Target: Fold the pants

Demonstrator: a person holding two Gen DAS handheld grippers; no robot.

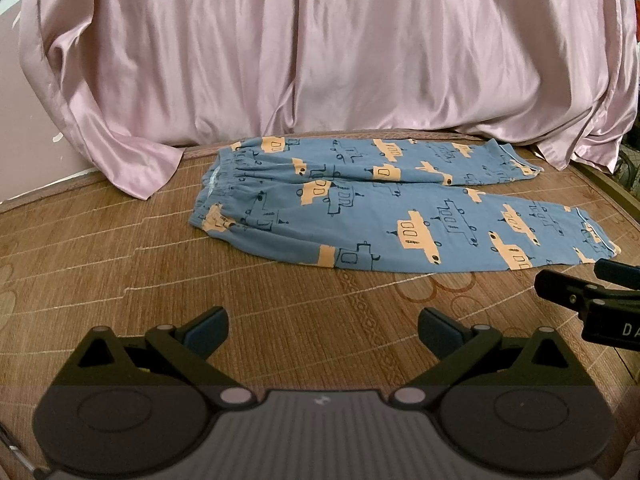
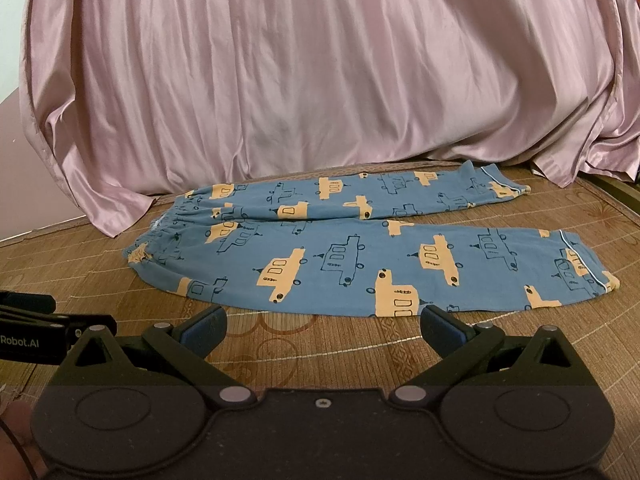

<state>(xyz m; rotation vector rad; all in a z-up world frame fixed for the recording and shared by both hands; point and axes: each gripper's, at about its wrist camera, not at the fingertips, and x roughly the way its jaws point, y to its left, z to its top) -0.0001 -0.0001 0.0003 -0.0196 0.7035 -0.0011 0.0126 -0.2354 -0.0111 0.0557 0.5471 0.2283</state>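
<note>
Blue pants printed with orange and outlined vehicles lie flat on a woven bamboo mat, waistband to the left, both legs stretched to the right and a little apart. The same pants fill the middle of the right wrist view. My left gripper hovers open over bare mat, short of the near leg. My right gripper is open too, its fingertips close to the near leg's front edge, touching nothing. The right gripper's fingers show at the right edge of the left wrist view.
A pink satin sheet hangs like a curtain right behind the pants and drapes onto the mat at both ends. The left gripper's body pokes in at the left of the right wrist view. Bare mat lies in front of the pants.
</note>
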